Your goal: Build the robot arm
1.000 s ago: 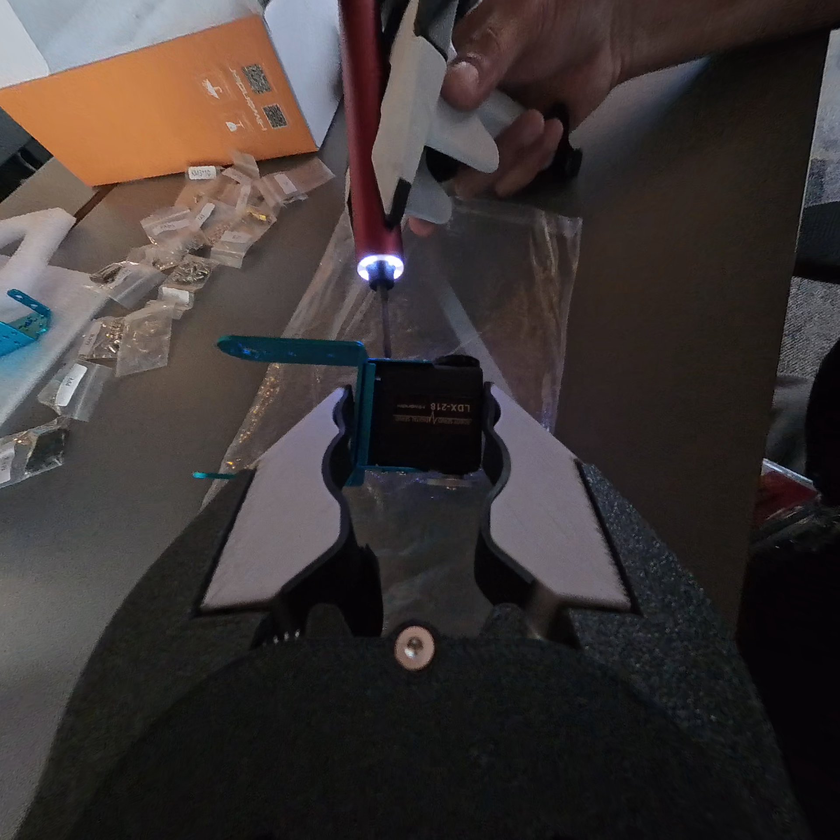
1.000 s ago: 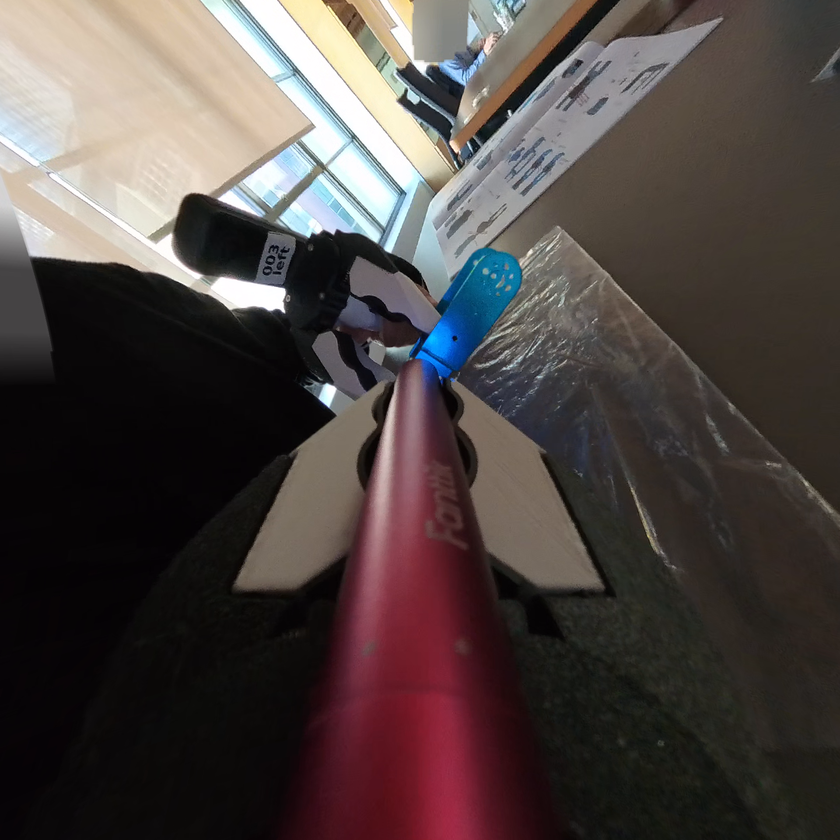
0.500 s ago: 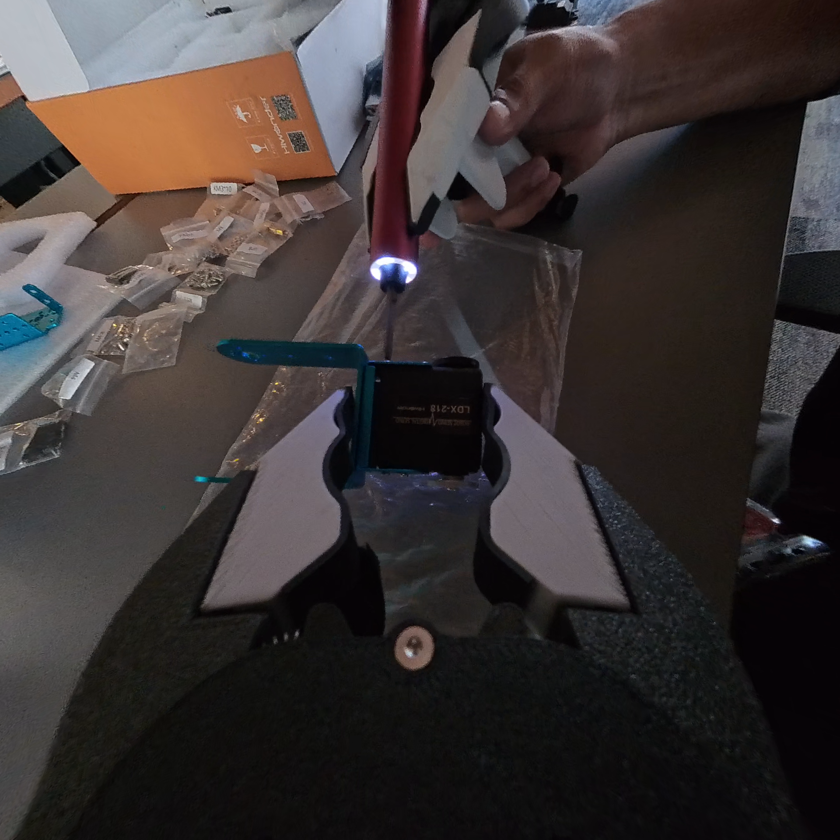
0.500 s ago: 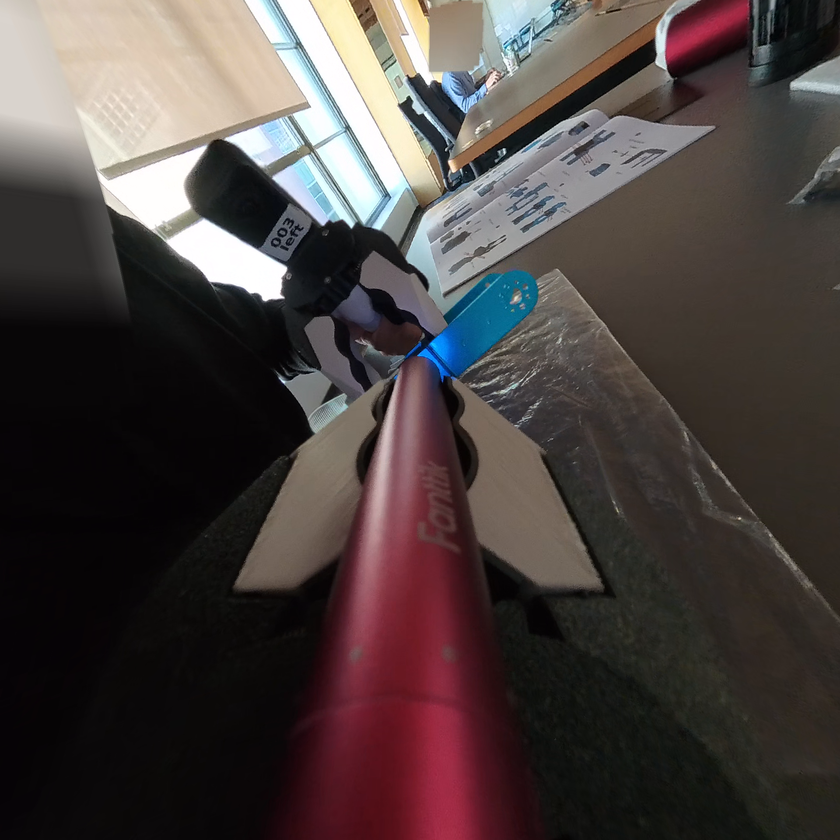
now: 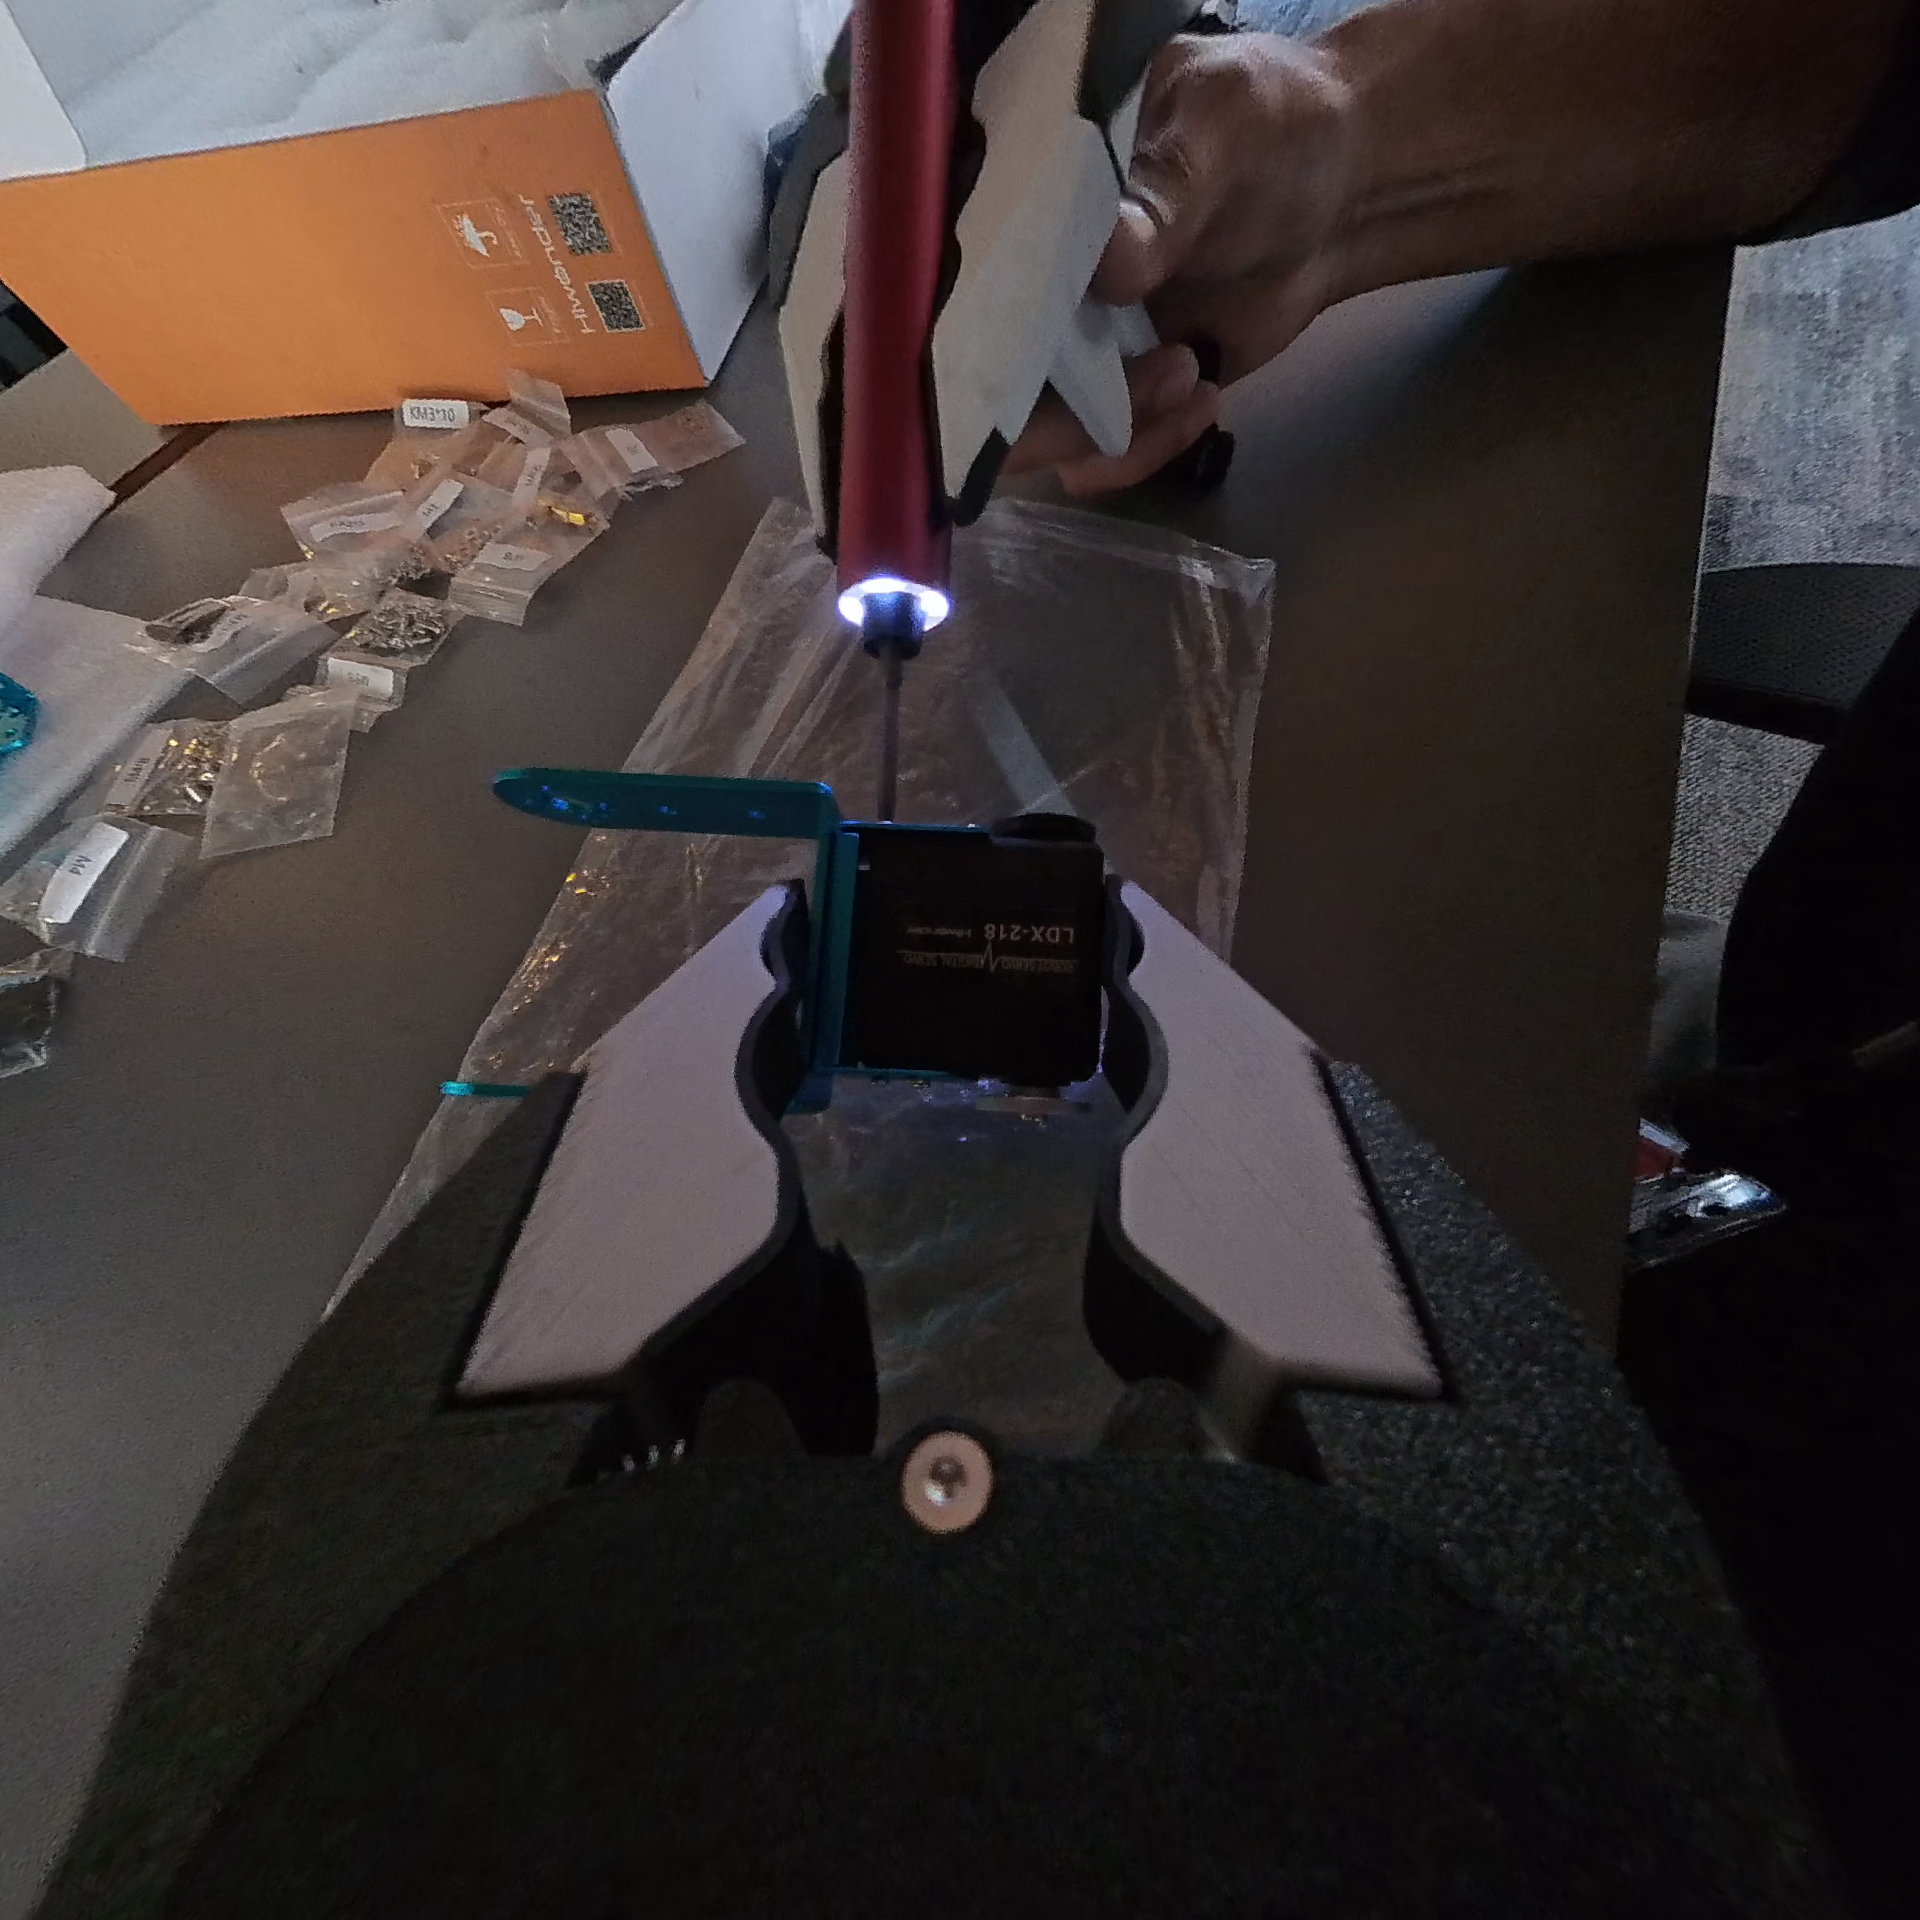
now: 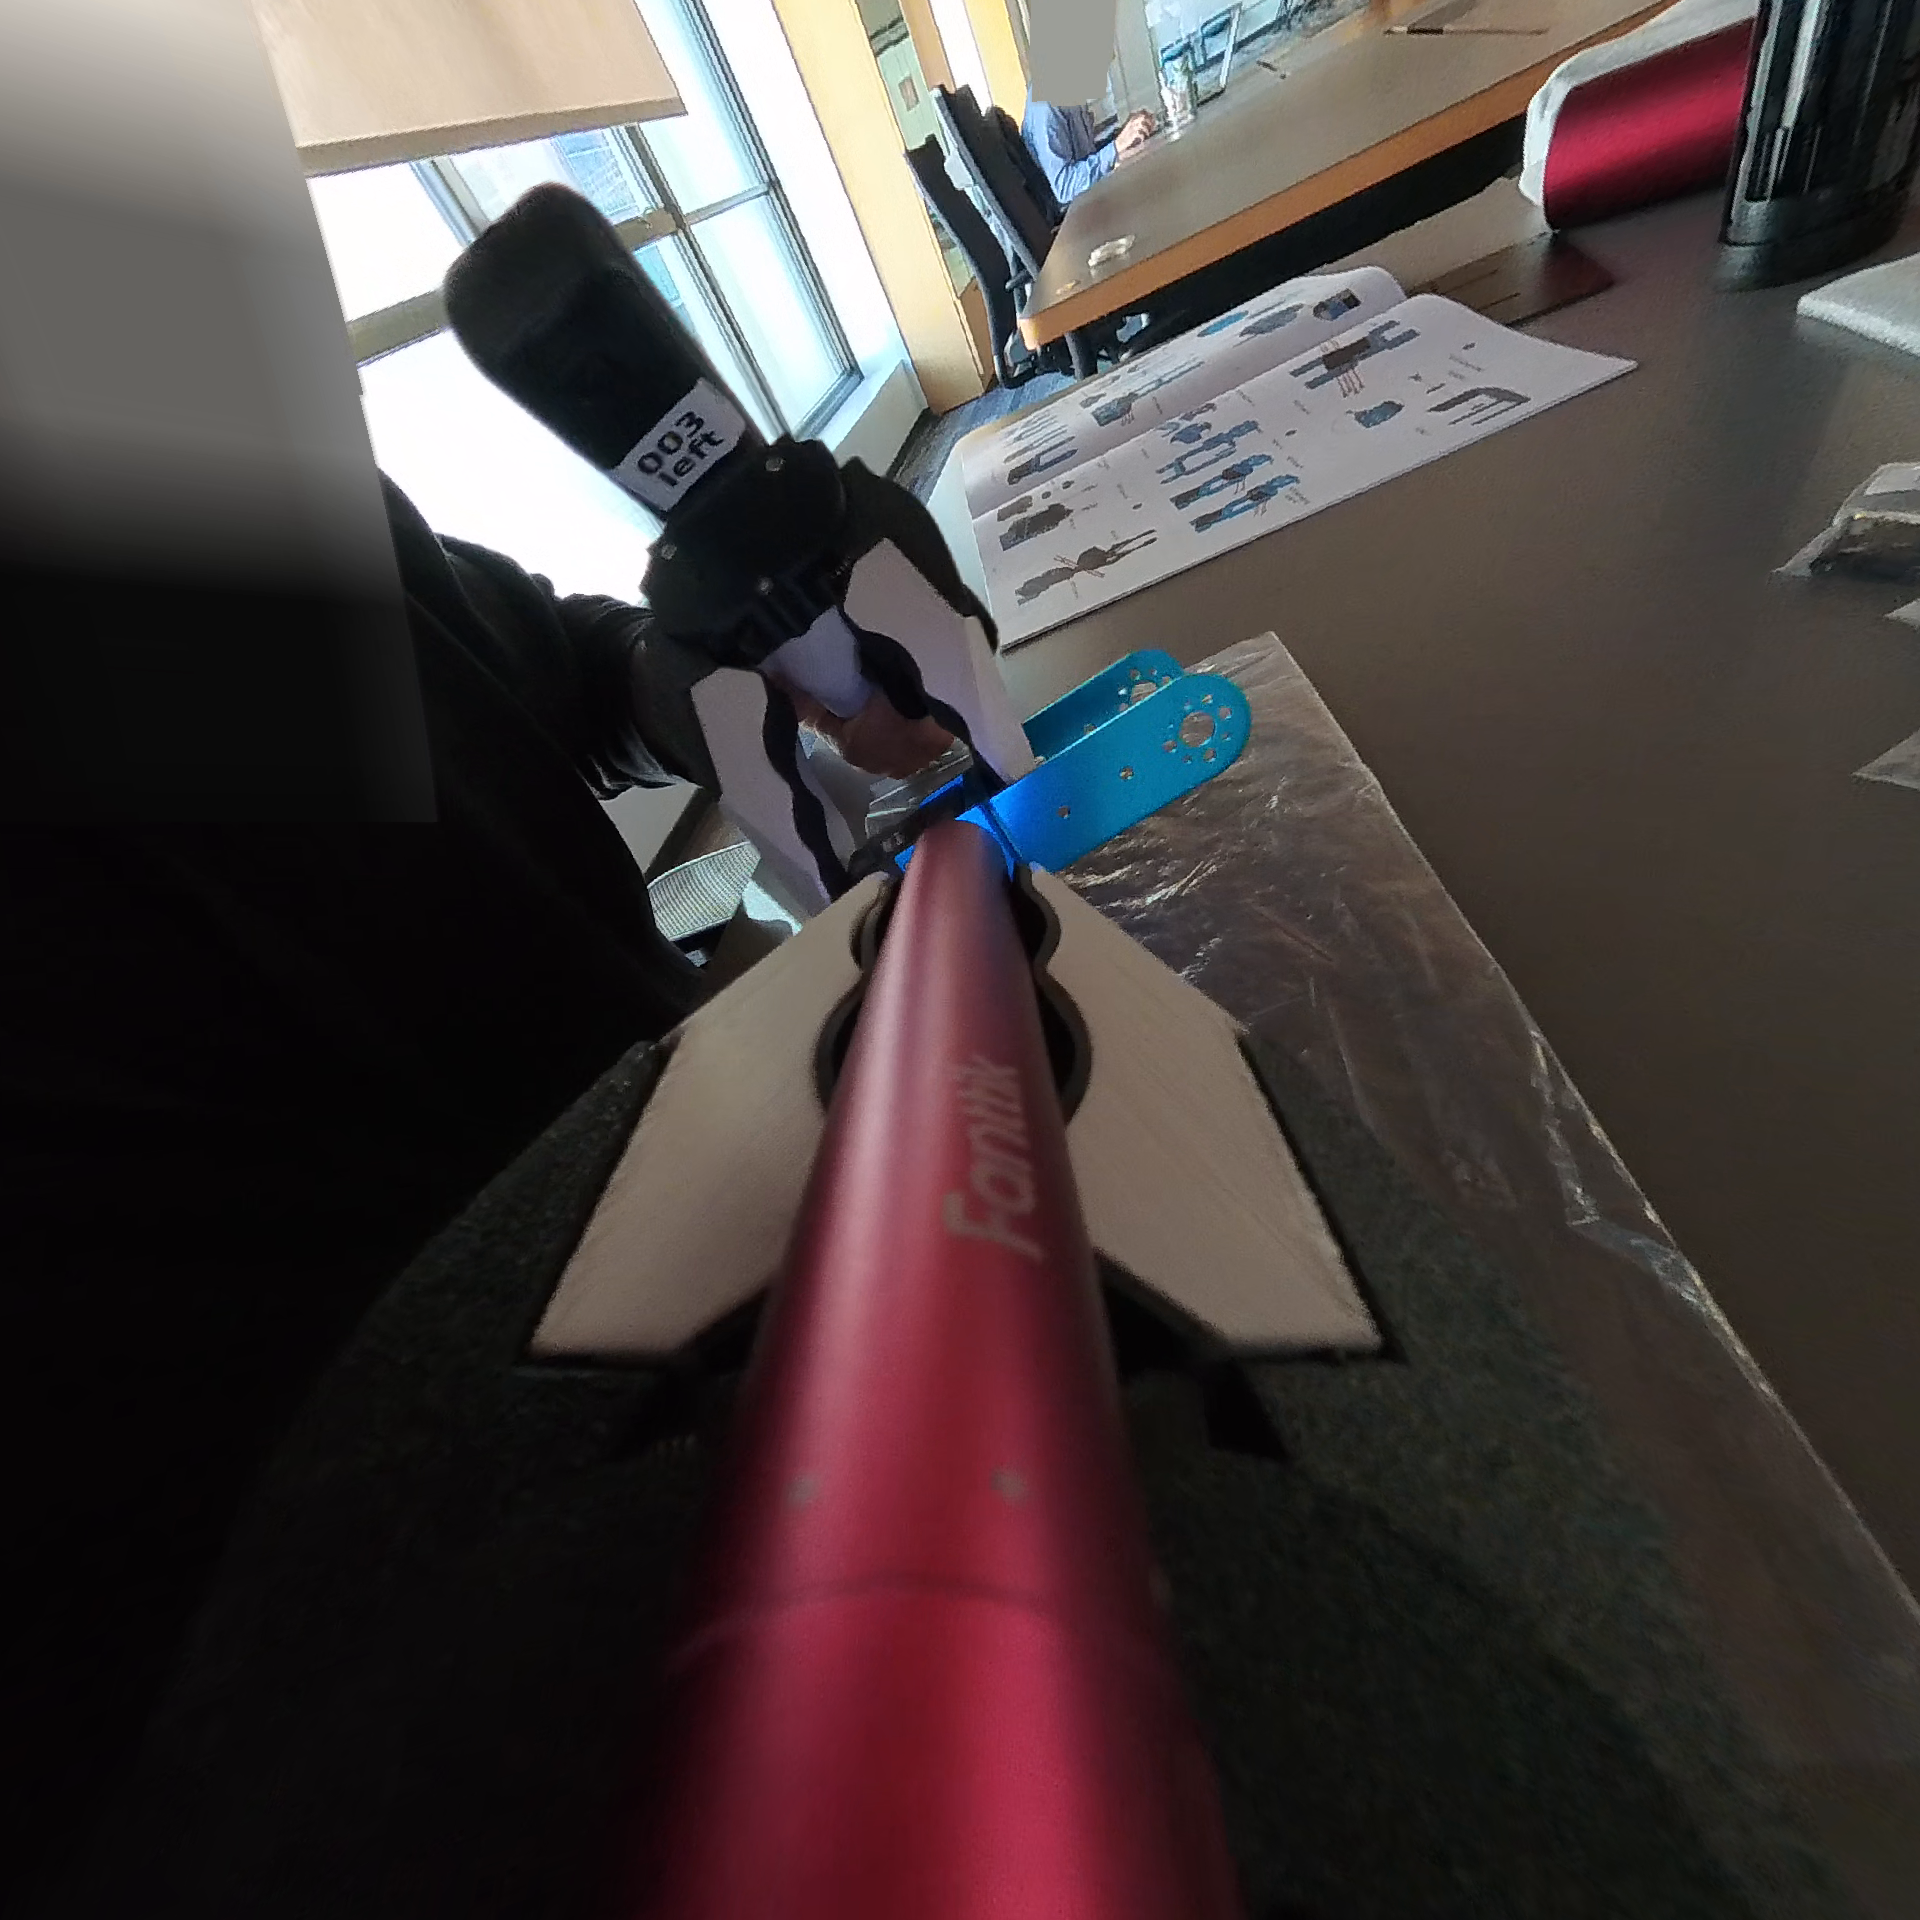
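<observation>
My left gripper (image 5: pixel 951 914) is shut on a black servo block (image 5: pixel 977 961) with a blue metal bracket (image 5: pixel 665 802) fixed to its left side, held just above a clear plastic bag (image 5: pixel 1091 665). My right gripper (image 6: pixel 956 883) is shut on a red electric screwdriver (image 6: pixel 935 1351). In the left wrist view the screwdriver (image 5: pixel 899 312) points down with its tip light on, and its thin bit (image 5: pixel 890 738) reaches the servo's top edge by the bracket. The right wrist view shows the bracket (image 6: pixel 1122 774) and the left gripper (image 6: pixel 831 675) beyond the screwdriver.
An open orange and white box (image 5: pixel 343 260) stands at the back left. Several small bags of screws (image 5: pixel 416 561) lie on the dark table (image 5: pixel 1455 727). White foam (image 5: pixel 42 540) lies far left. An open picture booklet (image 6: pixel 1299 416) lies beyond the bag. The table edge runs along the right. The gap from one gripper's tips to the other's is roughly 6 cm.
The right gripper and screwdriver have tilted more upright and shifted slightly; the bit stays at the servo's top. The left gripper keeps hold of the servo without moving.
</observation>
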`<state>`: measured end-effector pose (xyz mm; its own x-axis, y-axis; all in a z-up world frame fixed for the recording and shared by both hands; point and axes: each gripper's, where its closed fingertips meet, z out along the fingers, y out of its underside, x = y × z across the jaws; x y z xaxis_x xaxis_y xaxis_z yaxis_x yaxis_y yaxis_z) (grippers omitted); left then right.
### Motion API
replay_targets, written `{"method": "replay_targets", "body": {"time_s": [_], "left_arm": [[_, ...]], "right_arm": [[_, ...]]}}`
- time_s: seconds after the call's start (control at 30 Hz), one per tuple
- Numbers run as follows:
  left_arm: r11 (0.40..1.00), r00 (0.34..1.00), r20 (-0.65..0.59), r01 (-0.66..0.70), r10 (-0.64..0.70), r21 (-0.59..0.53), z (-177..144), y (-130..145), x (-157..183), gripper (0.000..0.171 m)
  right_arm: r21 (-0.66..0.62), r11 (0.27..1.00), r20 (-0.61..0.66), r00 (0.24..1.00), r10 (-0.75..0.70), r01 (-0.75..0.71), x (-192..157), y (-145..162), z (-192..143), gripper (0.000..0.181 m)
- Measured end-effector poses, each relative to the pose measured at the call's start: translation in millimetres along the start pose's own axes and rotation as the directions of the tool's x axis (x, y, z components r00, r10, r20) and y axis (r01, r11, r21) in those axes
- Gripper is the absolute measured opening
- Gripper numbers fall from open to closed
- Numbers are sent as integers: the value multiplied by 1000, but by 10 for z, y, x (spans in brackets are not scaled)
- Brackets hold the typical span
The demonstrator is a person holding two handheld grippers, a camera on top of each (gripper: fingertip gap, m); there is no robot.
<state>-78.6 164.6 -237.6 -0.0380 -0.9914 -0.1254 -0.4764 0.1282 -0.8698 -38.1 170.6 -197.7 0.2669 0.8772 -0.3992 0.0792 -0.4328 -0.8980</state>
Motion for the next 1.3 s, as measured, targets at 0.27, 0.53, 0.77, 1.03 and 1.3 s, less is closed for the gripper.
{"method": "replay_targets", "body": {"time_s": [0.27, 0.53, 0.77, 1.03, 1.3], "left_arm": [[997, 997, 29, -78, 77, 27, 4, -65, 7, 55], [1000, 996, 87, -21, 20, 17, 26, -70, -24, 55], [993, 996, -9, 90, -90, 78, 2, -176, 78, 55], [998, 1000, 4, 22, -22, 51, 42, -168, 130, 55], [999, 999, 1, 33, -33, 31, 13, -116, 106, 55]], "right_arm": [[1, 999, 1, 999, 48, -48, -5, -60, -43, 21], [21, 972, -22, 972, 235, -234, 31, -94, -28, 21], [-66, 997, -39, 998, 44, -47, -109, -111, -69, 22], [-21, 992, 11, 992, 128, -128, -101, -140, -98, 22], [-4, 993, -23, 993, 120, -120, -24, -167, -147, 21]]}}
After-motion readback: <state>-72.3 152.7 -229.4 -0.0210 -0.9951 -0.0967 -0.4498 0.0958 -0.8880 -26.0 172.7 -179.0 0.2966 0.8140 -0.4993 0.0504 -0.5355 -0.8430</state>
